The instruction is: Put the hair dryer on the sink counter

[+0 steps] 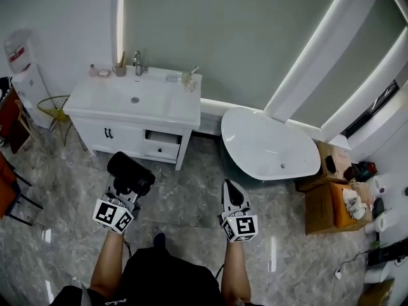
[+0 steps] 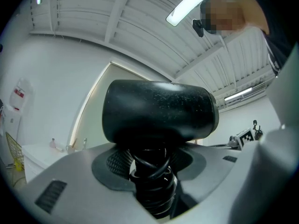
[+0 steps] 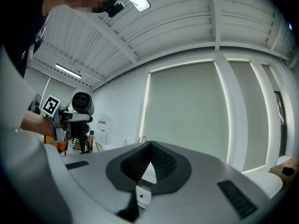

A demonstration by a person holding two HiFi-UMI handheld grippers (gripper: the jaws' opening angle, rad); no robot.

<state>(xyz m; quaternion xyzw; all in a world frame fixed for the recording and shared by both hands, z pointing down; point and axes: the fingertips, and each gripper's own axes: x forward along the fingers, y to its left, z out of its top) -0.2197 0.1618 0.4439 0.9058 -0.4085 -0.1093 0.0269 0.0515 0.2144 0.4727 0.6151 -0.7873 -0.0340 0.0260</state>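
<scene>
The left hand-held gripper point(image 1: 125, 191) is clamped on the handle of the black hair dryer point(image 2: 159, 111). The dryer's barrel sits above the jaws, and the cord point(image 2: 150, 171) is wound round the handle between them. The right hand-held gripper point(image 3: 150, 147), near it on the right, has its jaws together on nothing. The white sink surface point(image 1: 95, 102) lies well ahead of both, with open floor between, so the step in hand looks like the carry toward it; the placing is not yet done. The next move likely calls for bringing the left hand-held gripper over a bare part of the surface beside the basin point(image 1: 135, 98), away from the faucet point(image 1: 138, 62). The dryer should then be lowered until it rests before the jaws let go.
</scene>
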